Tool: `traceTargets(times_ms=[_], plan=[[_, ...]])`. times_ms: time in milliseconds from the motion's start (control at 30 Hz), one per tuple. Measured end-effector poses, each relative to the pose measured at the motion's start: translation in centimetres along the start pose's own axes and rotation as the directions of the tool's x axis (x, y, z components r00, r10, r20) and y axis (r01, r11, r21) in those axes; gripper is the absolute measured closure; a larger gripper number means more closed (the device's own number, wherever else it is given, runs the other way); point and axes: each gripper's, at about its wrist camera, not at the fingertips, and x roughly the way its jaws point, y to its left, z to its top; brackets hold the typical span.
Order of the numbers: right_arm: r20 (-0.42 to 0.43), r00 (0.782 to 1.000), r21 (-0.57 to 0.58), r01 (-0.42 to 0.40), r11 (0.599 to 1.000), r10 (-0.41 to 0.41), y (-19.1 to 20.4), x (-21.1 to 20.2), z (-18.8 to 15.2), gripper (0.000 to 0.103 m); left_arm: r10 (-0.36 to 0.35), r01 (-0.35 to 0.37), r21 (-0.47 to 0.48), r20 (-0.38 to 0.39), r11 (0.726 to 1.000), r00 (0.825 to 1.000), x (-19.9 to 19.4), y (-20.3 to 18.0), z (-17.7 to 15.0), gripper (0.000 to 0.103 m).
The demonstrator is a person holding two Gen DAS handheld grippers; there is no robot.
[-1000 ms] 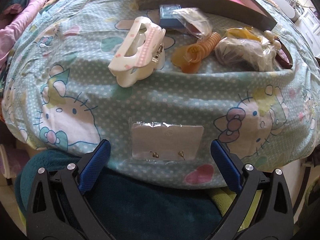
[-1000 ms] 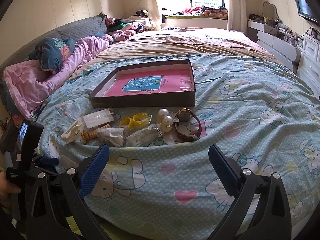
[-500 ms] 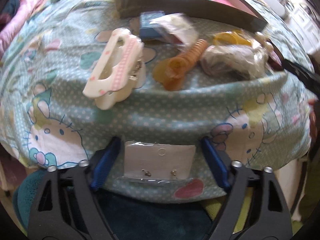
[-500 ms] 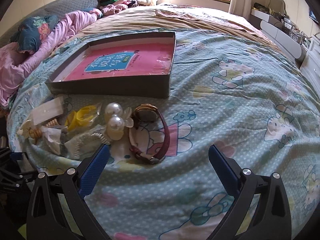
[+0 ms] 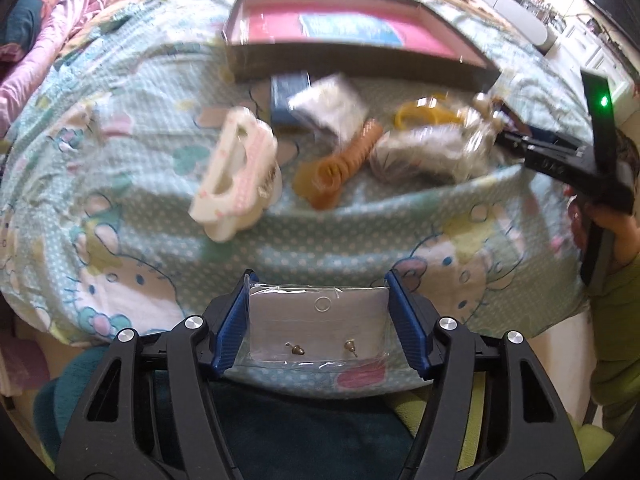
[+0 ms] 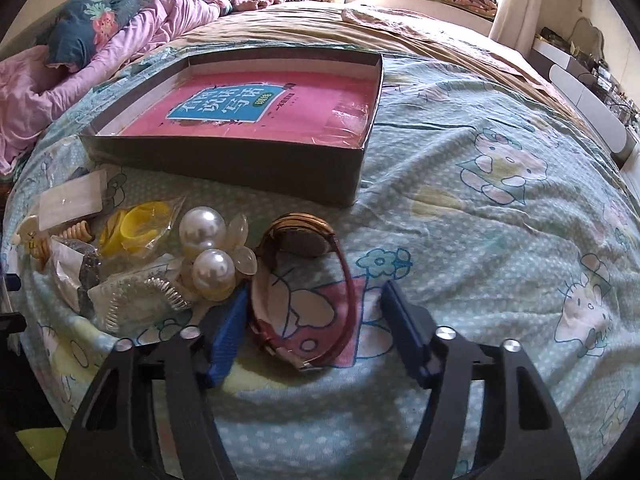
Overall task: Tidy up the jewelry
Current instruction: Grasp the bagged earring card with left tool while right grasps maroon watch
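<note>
Clear earring packet [image 5: 318,326] between closing pads

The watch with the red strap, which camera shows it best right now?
The right wrist view: the watch lies sharp and close on the bedspread, its strap loop between the right gripper fingers, which have just been closing. The left wrist view shows at most a dark blurred sliver of it behind that gripper, far right.

Watch [image 6: 304,292] before tray [image 6: 240,160]; pearl clip [image 6: 208,248] left of watch.
</note>
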Motion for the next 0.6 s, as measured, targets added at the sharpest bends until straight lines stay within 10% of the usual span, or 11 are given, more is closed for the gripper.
traceTargets(times_ms=[600], plan=[[0.196, 0.98, 0.173, -0.057, 0.983, 0.022, -3.1, -6.2, 2.2, 0.06, -0.031, 0.042, -0.053, 0.188, 0.998, 0.982, -2.8, 3.6, 7.6, 0.046]])
